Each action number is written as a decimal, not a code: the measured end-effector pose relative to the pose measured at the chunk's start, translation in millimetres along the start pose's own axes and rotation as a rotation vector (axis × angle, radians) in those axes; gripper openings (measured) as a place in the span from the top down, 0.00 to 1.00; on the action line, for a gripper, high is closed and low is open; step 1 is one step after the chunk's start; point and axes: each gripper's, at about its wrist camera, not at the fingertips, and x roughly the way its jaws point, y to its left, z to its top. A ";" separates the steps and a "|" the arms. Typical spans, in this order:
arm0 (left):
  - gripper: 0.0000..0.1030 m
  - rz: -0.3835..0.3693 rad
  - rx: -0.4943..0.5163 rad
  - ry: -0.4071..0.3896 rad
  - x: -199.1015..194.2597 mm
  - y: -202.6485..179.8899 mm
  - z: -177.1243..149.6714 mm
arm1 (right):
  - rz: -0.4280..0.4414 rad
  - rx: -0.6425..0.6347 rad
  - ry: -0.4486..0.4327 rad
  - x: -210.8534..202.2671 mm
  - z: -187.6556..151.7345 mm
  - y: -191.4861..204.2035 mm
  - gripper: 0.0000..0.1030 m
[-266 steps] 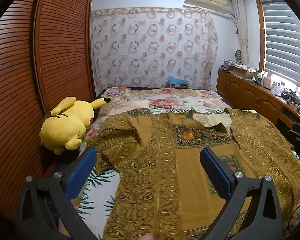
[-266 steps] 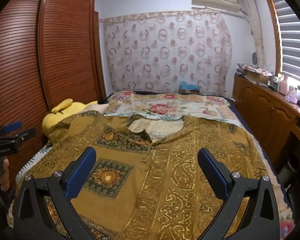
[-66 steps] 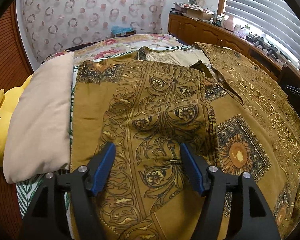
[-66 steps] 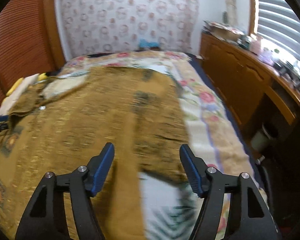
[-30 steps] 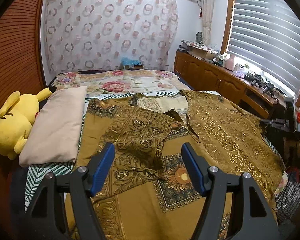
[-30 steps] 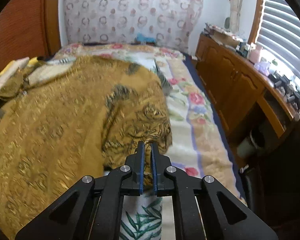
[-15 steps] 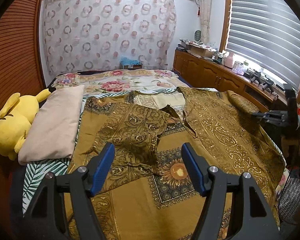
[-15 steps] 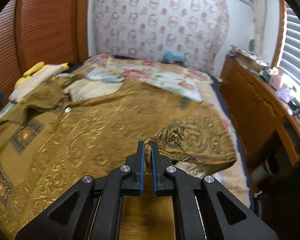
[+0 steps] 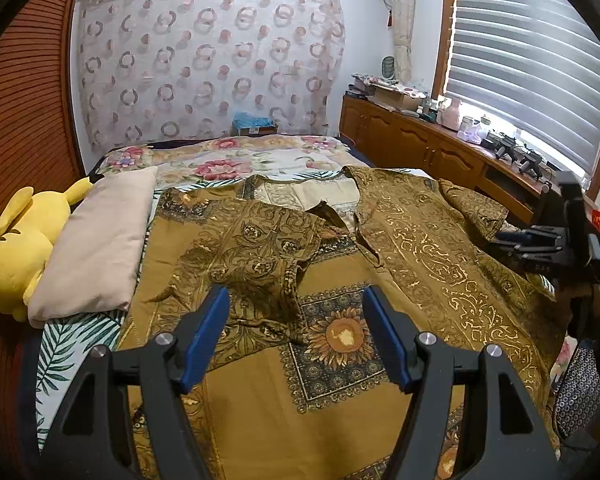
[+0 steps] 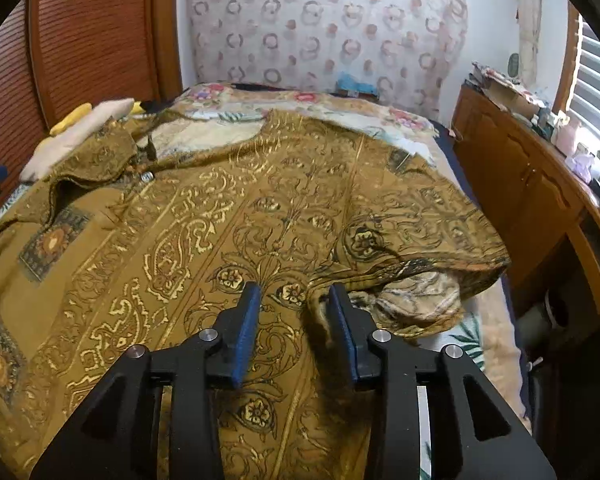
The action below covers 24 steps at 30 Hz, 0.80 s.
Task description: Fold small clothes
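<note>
Right gripper (image 10: 294, 312): fingers had parted, seemingly letting go of the folded sleeve (image 10: 412, 240).
Left gripper (image 9: 296, 320): fingers spread, above the shirt (image 9: 340, 280).

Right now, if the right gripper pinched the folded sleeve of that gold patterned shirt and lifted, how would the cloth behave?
Probably floppy: the sleeve already sags and bunches at its cuff, so it would likely drape from the right gripper. The shirt looks thin and creased, so likely light. Dragging it might pull the other folded sleeve out of place.
</note>
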 end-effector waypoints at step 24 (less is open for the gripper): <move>0.34 -0.018 0.001 0.008 5.6 -4.0 -3.6 | -0.083 0.285 0.062 23.4 -1.2 -98.4 0.41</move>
